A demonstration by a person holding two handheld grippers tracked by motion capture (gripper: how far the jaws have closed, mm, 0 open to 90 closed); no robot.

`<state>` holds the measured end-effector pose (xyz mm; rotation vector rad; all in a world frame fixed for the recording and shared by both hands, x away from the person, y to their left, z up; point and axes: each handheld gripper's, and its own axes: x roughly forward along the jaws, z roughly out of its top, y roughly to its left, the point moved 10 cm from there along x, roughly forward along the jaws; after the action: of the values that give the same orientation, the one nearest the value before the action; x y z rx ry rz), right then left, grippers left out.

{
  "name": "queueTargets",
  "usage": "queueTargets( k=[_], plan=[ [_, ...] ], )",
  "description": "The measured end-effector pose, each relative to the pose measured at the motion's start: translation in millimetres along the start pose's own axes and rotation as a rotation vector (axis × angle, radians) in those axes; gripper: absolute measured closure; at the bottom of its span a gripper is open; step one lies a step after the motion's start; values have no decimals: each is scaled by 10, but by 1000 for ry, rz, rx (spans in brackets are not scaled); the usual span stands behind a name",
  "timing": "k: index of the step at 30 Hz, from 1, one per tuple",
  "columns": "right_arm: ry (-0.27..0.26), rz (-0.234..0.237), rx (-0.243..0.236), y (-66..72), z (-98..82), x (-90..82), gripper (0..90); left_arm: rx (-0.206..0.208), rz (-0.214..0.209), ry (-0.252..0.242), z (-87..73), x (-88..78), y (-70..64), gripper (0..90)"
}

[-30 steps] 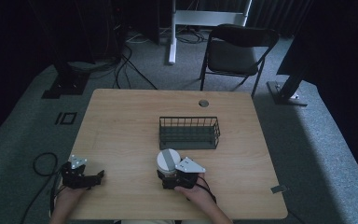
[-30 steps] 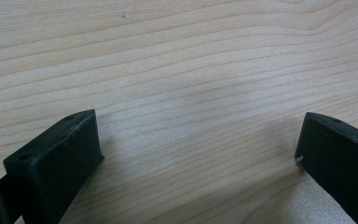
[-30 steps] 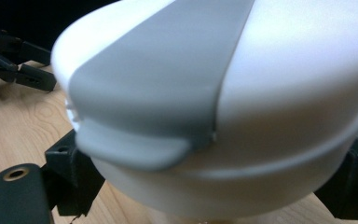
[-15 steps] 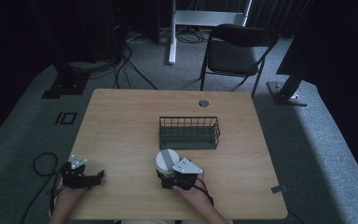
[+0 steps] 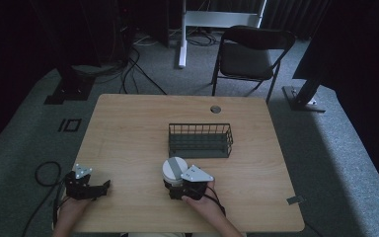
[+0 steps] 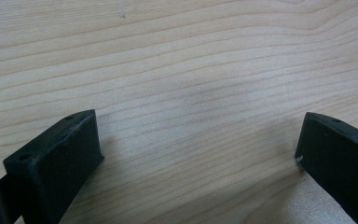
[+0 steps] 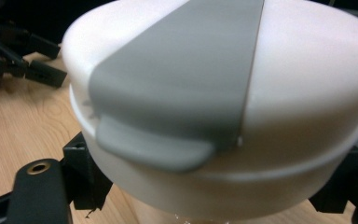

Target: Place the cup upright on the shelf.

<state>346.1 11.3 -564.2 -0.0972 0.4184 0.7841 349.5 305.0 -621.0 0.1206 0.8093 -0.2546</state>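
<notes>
Fingers (image 7: 86,177) of the right gripper (image 5: 178,186) are clenched on a white tub (image 5: 173,169) with a grey strap across its lid; the right gripper view has one black finger pressed to each side of the tub's lower wall, under the lid rim. Tub (image 7: 219,107) upright, grey strap ending in a tab that points toward the camera. Whether its base touches the bench (image 5: 128,143) or sits just off it cannot be told.

High view: tub at the near-middle of the bench, just in front of the wire basket (image 5: 200,140) but apart from it. Basket stands mid-bench, long side toward the person. Right hand (image 5: 201,203) wraps the gripper from the near edge.

Left gripper (image 5: 96,188) at the near left corner of the bench, held in the left hand (image 5: 70,210), well apart from the tub. Its fingers (image 6: 56,158) are released, spread wide with bare wood grain between them, low over the bench surface (image 6: 191,93).

Small round grommet (image 5: 215,109) near the far edge of the bench. Folding chair (image 5: 249,52) on the floor beyond.
</notes>
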Motion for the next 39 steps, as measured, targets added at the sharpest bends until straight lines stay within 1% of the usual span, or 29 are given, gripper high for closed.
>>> queueTargets(
  k=[3, 7, 10, 15, 16, 18, 23, 27, 30, 33, 39],
  plan=[
    [-4, 4, -13, -5, 50, -11, 181, 0, 0, 0, 0, 0, 0, 1],
    [-18, 2, -6, -20, 137, -32, 182, 0, 0, 0, 0, 0, 0, 2],
    [-39, -1, -11, -38, 227, -53, 182, 0, 0, 0, 0, 0, 0, 2],
    [-56, -4, -17, -74, 360, -82, 182, 0, 0, 0, 0, 0, 0, 2],
    [-64, -5, -9, -84, 389, -85, 182, 0, 0, 0, 0, 0, 0, 2],
    [-68, 0, -10, -96, 430, -89, 182, 0, 0, 1, 0, 0, 0, 2],
    [-77, -8, -22, -145, 526, -90, 182, 0, 0, 0, 0, 0, 0, 2],
    [-97, -29, -26, -223, 647, -105, 182, 1, 0, 0, 0, 0, 0, 2],
    [-115, -47, -15, -295, 750, -122, 182, 1, 0, 0, 0, 0, 0, 2],
    [-133, -68, -16, -375, 852, -138, 182, -1, 0, -2, 1, 1, 0, 2],
    [-153, -107, -4, -537, 997, -145, 182, 1, 0, 0, 0, 0, 1, 2]
  ],
)
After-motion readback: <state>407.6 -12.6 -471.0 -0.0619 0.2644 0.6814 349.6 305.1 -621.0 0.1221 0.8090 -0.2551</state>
